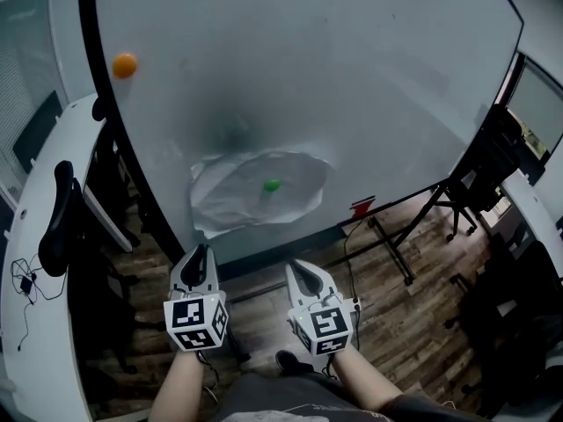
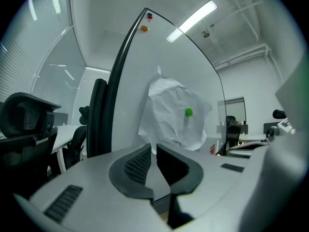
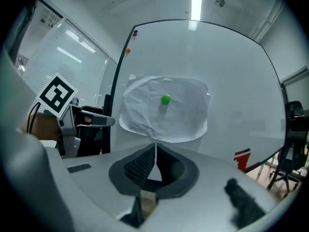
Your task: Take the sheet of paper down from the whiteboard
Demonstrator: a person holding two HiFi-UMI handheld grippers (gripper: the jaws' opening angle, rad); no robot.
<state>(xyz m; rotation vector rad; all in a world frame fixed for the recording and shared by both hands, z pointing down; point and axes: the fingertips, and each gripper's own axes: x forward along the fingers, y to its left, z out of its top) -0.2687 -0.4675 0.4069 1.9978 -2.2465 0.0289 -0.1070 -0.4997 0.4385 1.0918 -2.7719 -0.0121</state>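
A crumpled white sheet of paper (image 1: 257, 193) hangs low on the whiteboard (image 1: 352, 86), pinned by a green magnet (image 1: 272, 185). Both grippers hover short of the board, below the sheet. My left gripper (image 1: 201, 253) is shut and holds nothing. In its own view the paper (image 2: 171, 115) and magnet (image 2: 189, 111) lie just past its tips (image 2: 154, 148). My right gripper (image 1: 300, 269) is also shut and empty. Its view faces the paper (image 3: 164, 111) and magnet (image 3: 165, 99) squarely, above its tips (image 3: 155, 147).
An orange magnet (image 1: 125, 65) sits high on the board's left. To the left are a black office chair (image 1: 54, 222) and a white desk (image 1: 40, 323). The board's black stand legs (image 1: 394, 251), a red item (image 1: 362, 206) and dark chairs (image 1: 497, 161) are to the right.
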